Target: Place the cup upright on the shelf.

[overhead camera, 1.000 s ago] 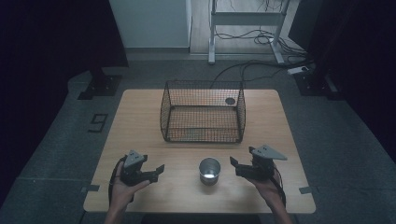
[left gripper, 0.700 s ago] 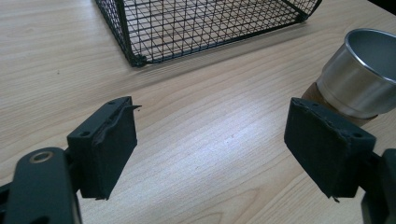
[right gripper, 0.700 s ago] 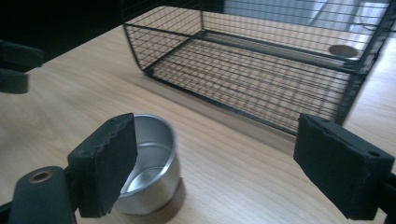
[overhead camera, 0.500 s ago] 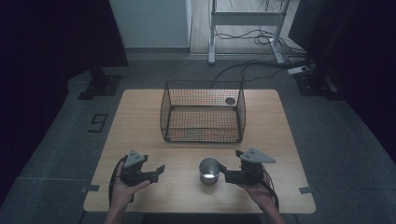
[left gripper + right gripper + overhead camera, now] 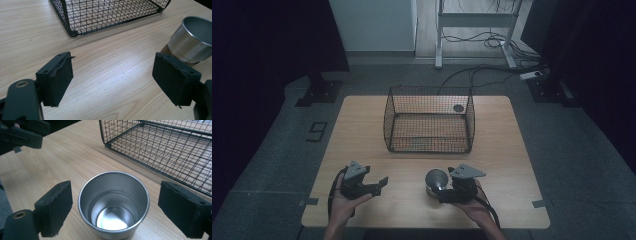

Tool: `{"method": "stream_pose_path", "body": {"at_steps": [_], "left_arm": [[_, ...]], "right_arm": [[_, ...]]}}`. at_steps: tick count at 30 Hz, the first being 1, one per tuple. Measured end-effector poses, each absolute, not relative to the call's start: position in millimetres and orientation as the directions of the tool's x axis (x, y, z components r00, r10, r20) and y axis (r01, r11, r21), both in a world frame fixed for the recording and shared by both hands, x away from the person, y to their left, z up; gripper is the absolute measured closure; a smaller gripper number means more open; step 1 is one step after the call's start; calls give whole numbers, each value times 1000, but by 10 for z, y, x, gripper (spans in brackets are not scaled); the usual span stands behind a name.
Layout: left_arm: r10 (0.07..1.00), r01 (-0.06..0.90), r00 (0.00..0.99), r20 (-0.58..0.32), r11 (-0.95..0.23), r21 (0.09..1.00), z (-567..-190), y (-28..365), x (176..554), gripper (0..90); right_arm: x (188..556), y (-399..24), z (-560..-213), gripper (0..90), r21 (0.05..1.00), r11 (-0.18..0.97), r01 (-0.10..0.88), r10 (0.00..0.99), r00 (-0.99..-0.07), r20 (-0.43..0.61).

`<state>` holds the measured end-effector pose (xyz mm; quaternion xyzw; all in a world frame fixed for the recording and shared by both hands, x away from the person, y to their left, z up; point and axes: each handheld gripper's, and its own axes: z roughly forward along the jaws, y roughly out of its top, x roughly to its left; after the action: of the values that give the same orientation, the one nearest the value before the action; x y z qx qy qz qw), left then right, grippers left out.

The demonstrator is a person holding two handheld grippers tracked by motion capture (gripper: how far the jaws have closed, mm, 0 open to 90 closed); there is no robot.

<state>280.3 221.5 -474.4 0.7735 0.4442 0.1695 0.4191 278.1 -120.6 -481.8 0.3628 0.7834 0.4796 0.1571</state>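
A shiny steel cup (image 5: 436,179) stands upright and empty on the wooden table (image 5: 512,150), near its front edge. My right gripper (image 5: 439,189) has come up to it from the right. In the right gripper view the cup (image 5: 113,205) sits between the two black pads, with a gap on each side, so the right gripper (image 5: 119,208) is open around it. My left gripper (image 5: 379,184) is held at the front left, open, with nothing but bare wood between its pads (image 5: 56,77). The cup (image 5: 193,40) shows at the right of the left gripper view.
A black wire basket (image 5: 429,120) stands in the middle of the table, open at the top, just behind the cup. Its near corner (image 5: 72,32) shows ahead of the left gripper. The other hand's gripper (image 5: 22,132) shows at the top left of the right gripper view.
My right gripper has moved left from the table's front right and now has its jaws on either side of the cup. The left gripper has hardly moved.
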Motion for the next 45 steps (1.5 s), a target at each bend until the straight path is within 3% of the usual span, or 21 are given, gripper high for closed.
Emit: {"method": "stream_pose_path", "body": {"at_steps": [27, 34, 45], "left_arm": [[827, 549, 551, -110, -259, 795, -4763, 2205, 2814, 171], [827, 551, 551, -110, -262, 792, -4769, 2197, 2816, 171], [828, 549, 549, -110, -258, 795, -4757, 2202, 2809, 171]], "right_arm": [[2915, -998, -5121, 56, 827, 365, 428, 708, -704, 52], [2925, -929, -5228, 155, 823, 404, 399, 714, -701, -10], [2940, -947, -5219, 182, 817, 413, 403, 696, -718, 2]]}}
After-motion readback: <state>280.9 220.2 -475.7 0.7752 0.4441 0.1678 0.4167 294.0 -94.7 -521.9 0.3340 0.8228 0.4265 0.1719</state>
